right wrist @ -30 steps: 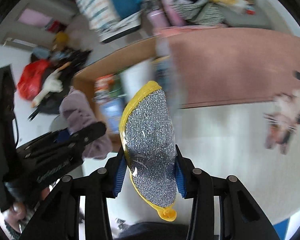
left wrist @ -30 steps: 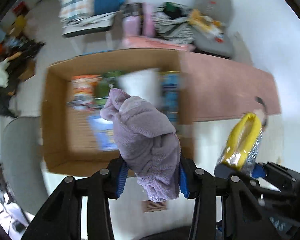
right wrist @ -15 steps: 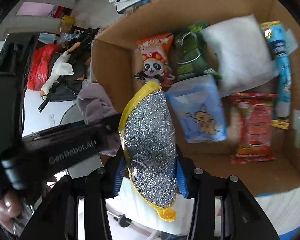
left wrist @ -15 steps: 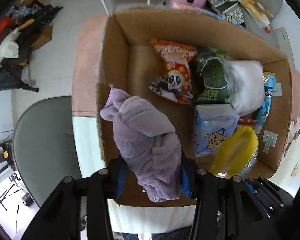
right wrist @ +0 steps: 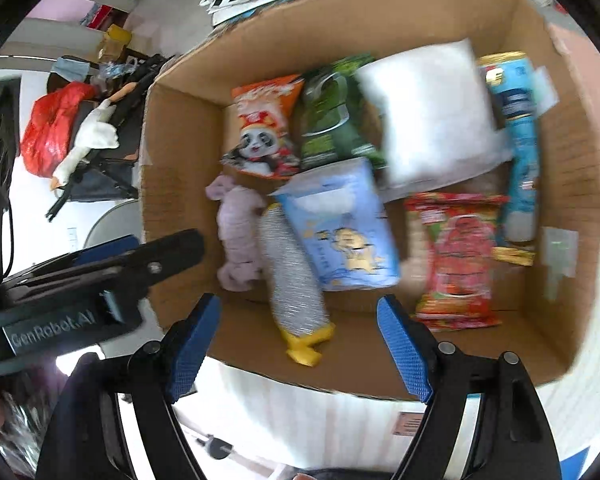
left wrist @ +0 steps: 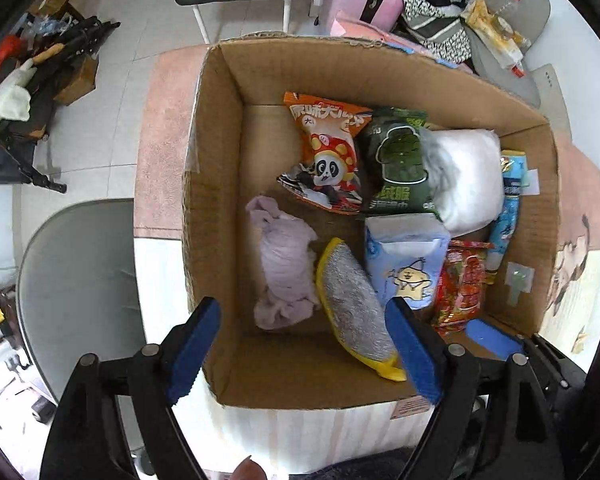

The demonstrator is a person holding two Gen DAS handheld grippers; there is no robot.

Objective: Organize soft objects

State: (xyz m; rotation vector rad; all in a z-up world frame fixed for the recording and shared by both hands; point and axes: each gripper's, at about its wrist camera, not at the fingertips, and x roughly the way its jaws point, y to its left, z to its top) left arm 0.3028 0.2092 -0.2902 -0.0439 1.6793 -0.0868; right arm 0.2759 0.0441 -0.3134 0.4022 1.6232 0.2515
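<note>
Both grippers hang over the big cardboard box (left wrist: pixel 212 152), and both have their jaws spread wide with nothing in them. The left gripper (left wrist: pixel 304 350) sits above the near left side of the box, and the right gripper (right wrist: pixel 300 346) sits beside it, a little more to the right. The soft things lie down on the box floor. The purple fluffy cloth (left wrist: pixel 286 276) is bunched up and fuzzy, near the left wall. Touching its right side is the silver sparkly scrubber (left wrist: pixel 354 304), long and rounded with a yellow edge. I think they lie side by side because the two grippers are close together above them. Around them are crinkly, shiny bags: an orange panda snack bag (left wrist: pixel 326 160), a dark green pack (left wrist: pixel 398 164), a puffy white pillow pack (left wrist: pixel 466 178), a blue tissue pack (left wrist: pixel 406 256) and a red snack bag (left wrist: pixel 462 284).
</note>
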